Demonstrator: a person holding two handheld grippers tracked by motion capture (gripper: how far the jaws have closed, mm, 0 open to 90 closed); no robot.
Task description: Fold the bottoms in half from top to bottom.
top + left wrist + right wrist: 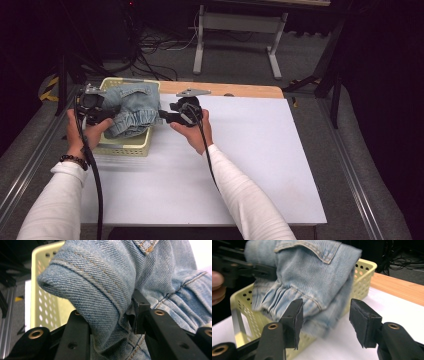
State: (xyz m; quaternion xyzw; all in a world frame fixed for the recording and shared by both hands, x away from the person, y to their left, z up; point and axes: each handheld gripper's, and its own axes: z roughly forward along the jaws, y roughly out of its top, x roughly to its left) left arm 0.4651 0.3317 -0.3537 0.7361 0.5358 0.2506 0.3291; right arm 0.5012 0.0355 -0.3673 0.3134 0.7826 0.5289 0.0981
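Your left hand-held gripper clamps folded jeans over basket; right hand-held gripper open, jeans just left of it.

The high view looks forward and down on the table from above the person's side. Each gripper view looks along its own jaws from very close, from opposite sides, and all three share the jeans over the basket.

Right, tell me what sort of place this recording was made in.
Probably a lab or recording studio, not a home: black curtains close off the space, loose cables trail over a grey carpeted floor, and the white work table sits between metal rails.
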